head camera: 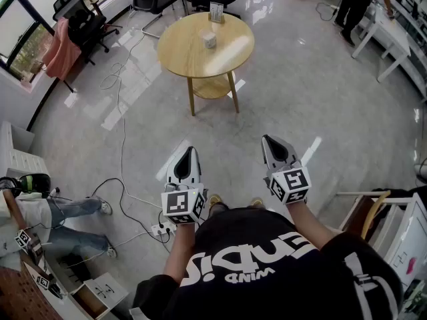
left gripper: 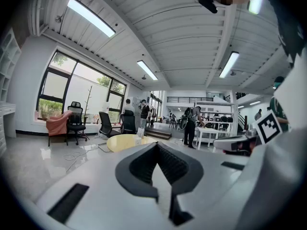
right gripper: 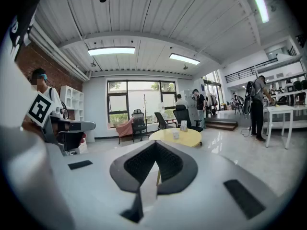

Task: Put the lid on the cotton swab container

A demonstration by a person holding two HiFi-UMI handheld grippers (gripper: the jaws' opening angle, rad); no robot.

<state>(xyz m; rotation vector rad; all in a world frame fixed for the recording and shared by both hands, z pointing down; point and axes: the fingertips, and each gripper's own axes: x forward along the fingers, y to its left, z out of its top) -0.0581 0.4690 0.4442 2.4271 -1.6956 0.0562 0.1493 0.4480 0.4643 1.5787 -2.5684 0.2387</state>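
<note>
Your left claw (head camera: 189,153) clenched, empty | cotton swab container (head camera: 209,40) sits on desk (head camera: 177,55) at 12 o'clock, well apart from you, lid too small to tell | your right claw (head camera: 268,141) clenched, empty | progress: nothing done; walk-up, lid grasp, capping all remain.

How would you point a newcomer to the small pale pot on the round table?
Ahead of the person, on the glossy floor, stands a round wooden table. Near its middle sits the small pale pot. Its only neighbour, a taller clear stand, is at the far edge; the pot is squat and opaque.
</note>
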